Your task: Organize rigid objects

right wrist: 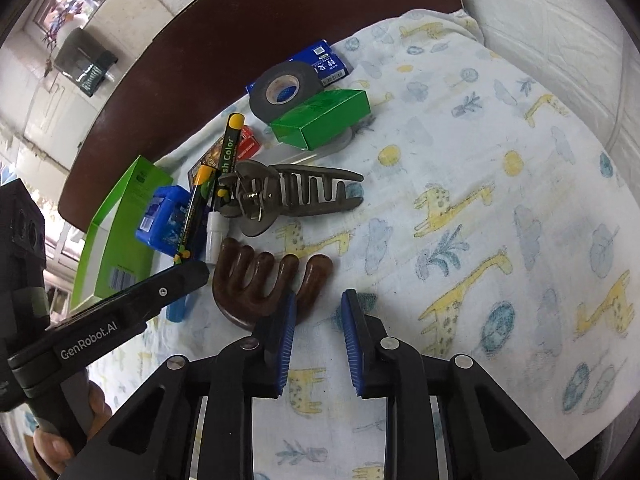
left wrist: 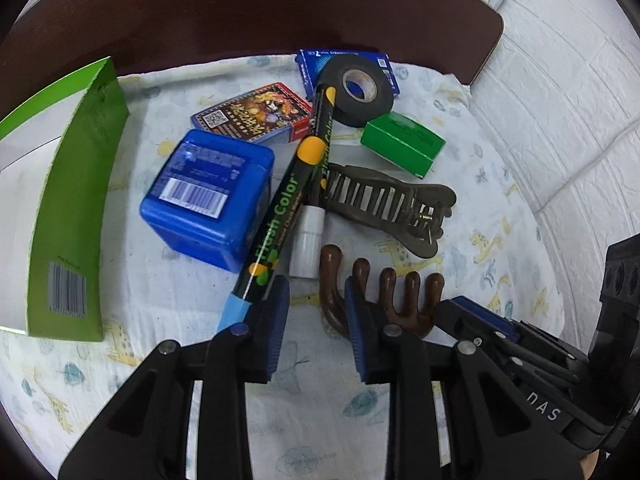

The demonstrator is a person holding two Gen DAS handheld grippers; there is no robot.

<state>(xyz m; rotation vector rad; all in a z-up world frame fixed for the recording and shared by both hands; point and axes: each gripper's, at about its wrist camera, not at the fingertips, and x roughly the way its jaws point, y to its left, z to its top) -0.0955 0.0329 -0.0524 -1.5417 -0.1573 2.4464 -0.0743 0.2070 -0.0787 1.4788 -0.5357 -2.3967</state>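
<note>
The right gripper (right wrist: 318,312) reaches up from the bottom of the frame, its blue pads a narrow gap apart with only the giraffe-print cloth (right wrist: 480,208) between them. Its left pad sits just beside the brown curved claw clip (right wrist: 260,276). Above that lies a grey-brown hair claw (right wrist: 296,192). At centre left two black chalk markers (right wrist: 208,200) lie crossed. The left gripper (right wrist: 160,288) enters from the lower left, held by a hand (right wrist: 68,436).

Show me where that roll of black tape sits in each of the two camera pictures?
Left wrist view: the black tape roll is at upper centre, lying on a blue box.
Right wrist view: the roll is upper left of centre.
Shared landmark: the small green box, right beside it.
</note>
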